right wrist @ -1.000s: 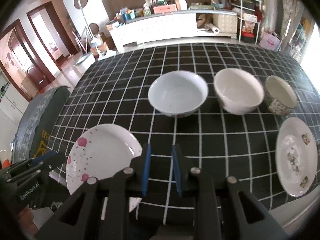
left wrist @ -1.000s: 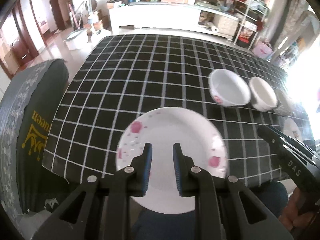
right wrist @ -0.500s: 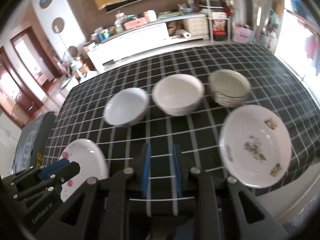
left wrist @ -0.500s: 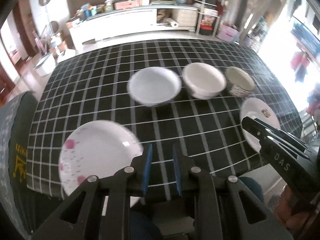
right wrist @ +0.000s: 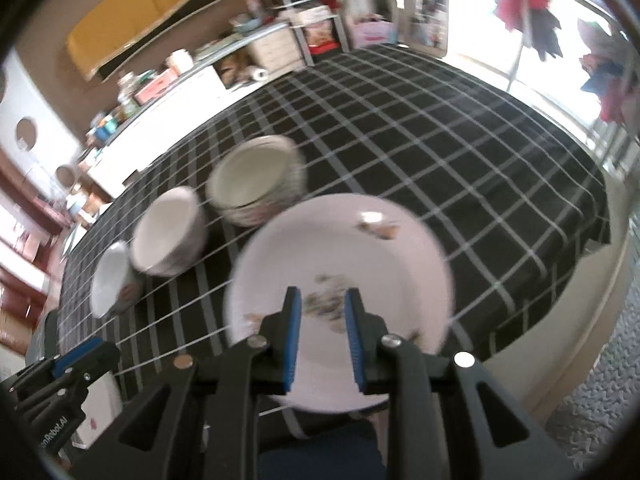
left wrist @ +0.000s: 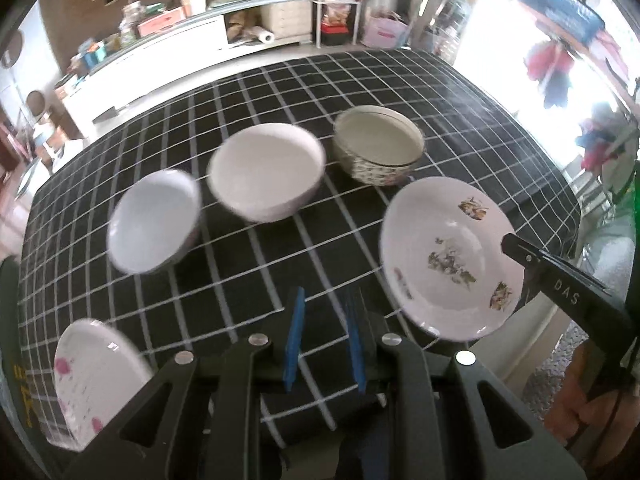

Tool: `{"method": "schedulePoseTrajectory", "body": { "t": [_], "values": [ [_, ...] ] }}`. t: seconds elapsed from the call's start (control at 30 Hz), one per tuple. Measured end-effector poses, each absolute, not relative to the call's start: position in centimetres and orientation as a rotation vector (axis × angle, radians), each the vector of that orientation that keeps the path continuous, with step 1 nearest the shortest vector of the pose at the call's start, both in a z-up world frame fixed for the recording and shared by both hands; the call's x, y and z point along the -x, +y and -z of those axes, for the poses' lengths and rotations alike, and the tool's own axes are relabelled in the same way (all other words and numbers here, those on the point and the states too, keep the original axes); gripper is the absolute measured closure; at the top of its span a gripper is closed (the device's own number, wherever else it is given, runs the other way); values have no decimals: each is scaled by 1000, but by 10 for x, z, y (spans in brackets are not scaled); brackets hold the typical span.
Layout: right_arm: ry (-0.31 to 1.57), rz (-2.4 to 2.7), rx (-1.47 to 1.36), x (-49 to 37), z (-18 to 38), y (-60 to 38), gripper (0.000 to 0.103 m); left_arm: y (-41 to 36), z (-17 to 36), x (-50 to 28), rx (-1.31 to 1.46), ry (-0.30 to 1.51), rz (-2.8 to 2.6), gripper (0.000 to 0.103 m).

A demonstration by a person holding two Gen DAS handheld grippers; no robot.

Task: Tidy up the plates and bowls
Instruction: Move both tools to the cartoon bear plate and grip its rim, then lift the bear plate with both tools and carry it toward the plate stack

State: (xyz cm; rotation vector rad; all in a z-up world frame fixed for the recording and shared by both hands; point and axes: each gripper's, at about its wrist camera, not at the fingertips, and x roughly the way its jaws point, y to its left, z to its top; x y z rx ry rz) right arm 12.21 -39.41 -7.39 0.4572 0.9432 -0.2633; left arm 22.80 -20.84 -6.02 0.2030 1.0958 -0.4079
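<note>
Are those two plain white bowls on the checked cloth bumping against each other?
Apart. The left wrist view shows a strip of black checked cloth between the smaller white bowl and the bigger white bowl.

Black tongs [left wrist: 322,336], blue-padded fingers [left wrist: 295,336]

Three bowls [left wrist: 266,172] in a row behind two plates [left wrist: 450,258].

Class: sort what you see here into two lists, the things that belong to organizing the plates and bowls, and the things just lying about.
Belongs to the job:
floral plate
pink-spotted plate
two white bowls
patterned bowl

Just lying about:
paper towel roll
storage shelves
hanging clothes
</note>
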Motion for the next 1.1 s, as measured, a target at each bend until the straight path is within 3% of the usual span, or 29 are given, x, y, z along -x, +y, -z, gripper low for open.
{"method": "schedulePoseTrajectory", "body": {
  "t": [0.63, 1.1],
  "values": [
    [1017, 330, -480, -142, 118, -448, 76, -272, 140, -270, -224, 1261, 539, 84],
    [1032, 313, -418, -145, 121, -434, 76, -266, 141, -273, -252, 1253, 546, 89]
  ]
}}
